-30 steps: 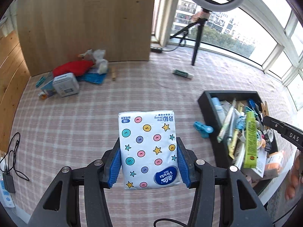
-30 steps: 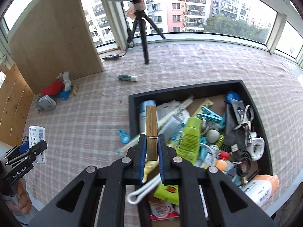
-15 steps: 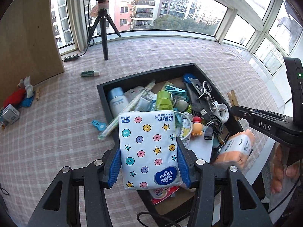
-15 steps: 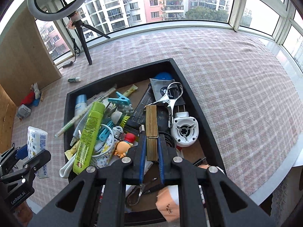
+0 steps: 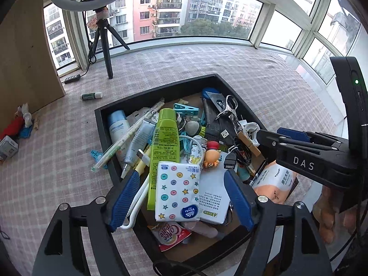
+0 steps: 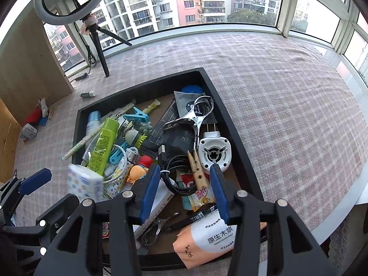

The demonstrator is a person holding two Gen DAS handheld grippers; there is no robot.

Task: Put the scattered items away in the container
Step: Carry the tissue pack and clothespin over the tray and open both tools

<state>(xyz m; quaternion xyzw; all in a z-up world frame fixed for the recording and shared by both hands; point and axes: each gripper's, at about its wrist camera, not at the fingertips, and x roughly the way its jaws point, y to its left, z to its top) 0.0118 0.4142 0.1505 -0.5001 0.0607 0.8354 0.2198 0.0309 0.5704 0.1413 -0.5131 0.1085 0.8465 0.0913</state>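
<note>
both tools are opening over the black container: left tool lets go the tissue pack, right tool the wooden peg. upper left, a glue stick and small pile remain on the table.

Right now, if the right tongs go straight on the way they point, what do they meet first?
Probably the wooden clothespin, which lies free between the opening right tongs, on the black cable in the tray; depth is unclear.

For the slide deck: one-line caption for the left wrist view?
Left gripper, jaws opening, releases a tissue pack over the full black tray; right gripper alongside.
</note>
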